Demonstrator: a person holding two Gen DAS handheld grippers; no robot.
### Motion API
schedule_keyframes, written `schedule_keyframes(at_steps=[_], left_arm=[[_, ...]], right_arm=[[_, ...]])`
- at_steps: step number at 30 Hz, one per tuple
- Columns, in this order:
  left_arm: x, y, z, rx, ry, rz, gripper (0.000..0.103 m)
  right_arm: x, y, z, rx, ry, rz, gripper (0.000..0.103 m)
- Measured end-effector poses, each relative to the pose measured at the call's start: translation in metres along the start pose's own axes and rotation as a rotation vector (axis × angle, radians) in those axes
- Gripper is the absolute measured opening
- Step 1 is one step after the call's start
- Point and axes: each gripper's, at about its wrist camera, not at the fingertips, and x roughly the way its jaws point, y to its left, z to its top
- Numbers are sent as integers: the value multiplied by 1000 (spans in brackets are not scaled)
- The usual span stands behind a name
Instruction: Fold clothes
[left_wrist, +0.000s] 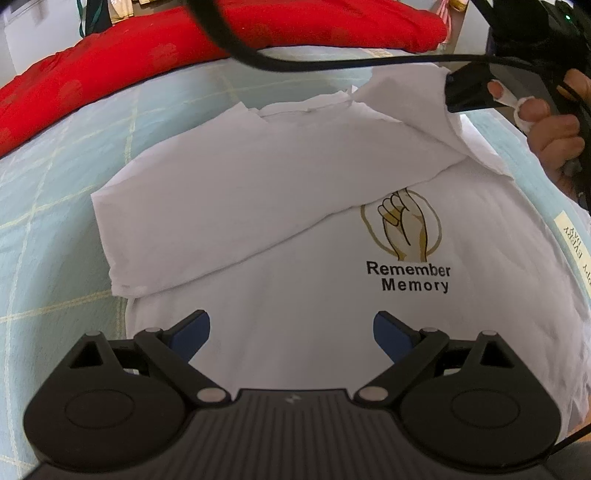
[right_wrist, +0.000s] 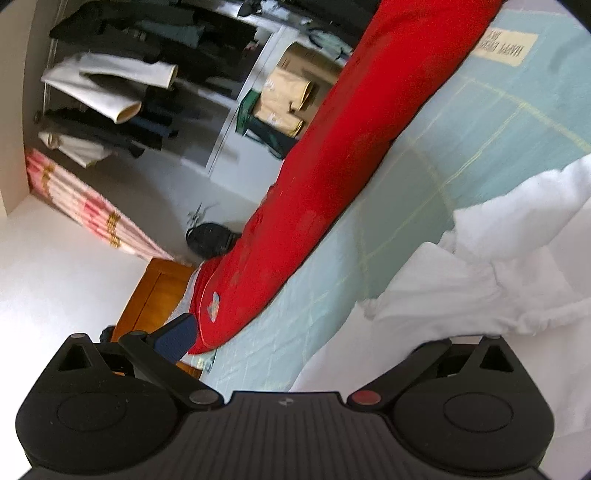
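A pale blue-green bed cover (left_wrist: 55, 192) with a thin yellow grid spreads across the bed. A thick red quilt (left_wrist: 147, 62) lies along its far edge, touching it. In the right wrist view, dark garments and 2 pale ones hang in an open wardrobe (right_wrist: 122, 74) past the quilt. Beside it sits a brown cardboard box (right_wrist: 288, 96). A pink and white striped curtain (right_wrist: 85, 210) hangs near an orange wooden cabinet (right_wrist: 155, 295). A black bag (right_wrist: 208, 240) rests on the grey floor.

Matt white cotton T-shirt (left_wrist: 280, 192), quilted cloth bedspread (left_wrist: 55, 206), red fabric quilt (left_wrist: 110, 66), matt black plastic gripper (left_wrist: 291, 332)
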Motion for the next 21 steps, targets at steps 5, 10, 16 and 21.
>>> schedule_keyframes(at_steps=[5,10,16,21], left_arm=[[-4,3,-2,-10,4,1,95],[-4,3,-5,-19,13,-1,95],[-5,1,-8,-26,24,-8,95],[-5,-1,-9,-23,35,-15,95]], right_arm=[[12,9,-7,-36,70,-1,103],[20,11,-14,-58,126,-24,103],[31,12,-27,-115,221,-80,103],[31,4,-35,-113,275,-114,103]])
